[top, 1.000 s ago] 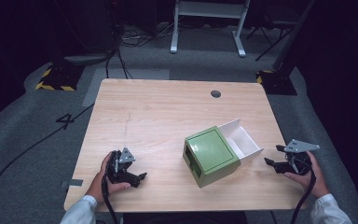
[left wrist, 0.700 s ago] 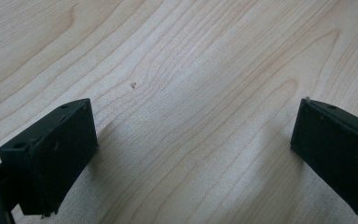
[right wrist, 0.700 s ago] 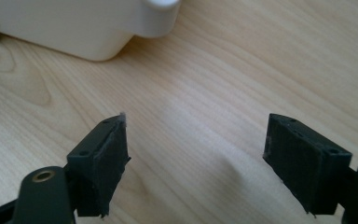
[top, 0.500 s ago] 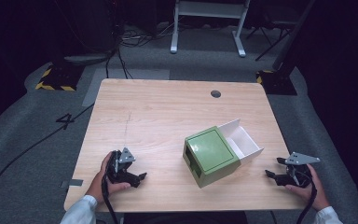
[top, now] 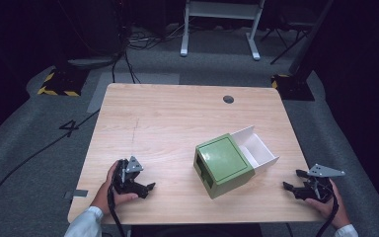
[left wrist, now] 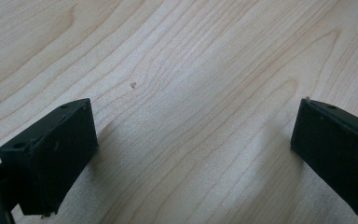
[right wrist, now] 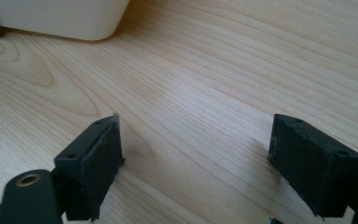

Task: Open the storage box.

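item: green box [top: 223,165], white drawer [top: 256,148] pulled out. i am resting both grippers, left [top: 140,187] and right [top: 296,185], wide open and empty (right jaws just opening), clear of the box.

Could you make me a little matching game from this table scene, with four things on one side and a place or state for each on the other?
Things:
1. green box
2. white drawer
3. left gripper
4. round hole

Places or states:
A. near the table's far edge
B. pulled out of the box
C. jaws open, near the front left corner
D. right of centre on the table

Pairs: 1-D, 2-B, 3-C, 4-A
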Tool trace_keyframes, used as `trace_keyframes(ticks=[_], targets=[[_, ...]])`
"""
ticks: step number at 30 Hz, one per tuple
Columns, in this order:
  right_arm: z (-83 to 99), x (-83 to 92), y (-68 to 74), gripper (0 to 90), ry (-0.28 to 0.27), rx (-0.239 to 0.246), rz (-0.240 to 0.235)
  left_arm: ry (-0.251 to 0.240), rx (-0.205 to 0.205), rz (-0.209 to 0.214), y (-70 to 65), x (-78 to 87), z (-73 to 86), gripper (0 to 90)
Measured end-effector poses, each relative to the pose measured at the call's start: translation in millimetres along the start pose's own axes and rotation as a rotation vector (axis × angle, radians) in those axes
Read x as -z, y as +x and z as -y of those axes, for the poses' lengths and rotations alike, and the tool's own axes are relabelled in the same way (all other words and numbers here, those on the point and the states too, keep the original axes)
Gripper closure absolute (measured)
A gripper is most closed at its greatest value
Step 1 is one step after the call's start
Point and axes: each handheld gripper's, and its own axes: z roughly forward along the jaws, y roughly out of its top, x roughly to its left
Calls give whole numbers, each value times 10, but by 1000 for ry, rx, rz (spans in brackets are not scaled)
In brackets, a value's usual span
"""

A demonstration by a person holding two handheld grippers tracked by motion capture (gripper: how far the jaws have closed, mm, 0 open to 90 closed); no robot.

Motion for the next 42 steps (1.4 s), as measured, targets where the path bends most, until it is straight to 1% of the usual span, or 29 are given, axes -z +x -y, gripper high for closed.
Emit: trace_keyframes(ticks=[10,20,24,42], targets=[[-9,-9,3,175,1,-14,13,-1,3,3,-2,-2,1,5],[-11,-13,2,176,0,-24,27,0,-3,0,2,4,3,5],[-11,-13,1,177,0,-25,27,-1,3,3,0,1,4,5],[-11,-12,0,179,-1,-30,27,0,0,5,4,1,2,4]])
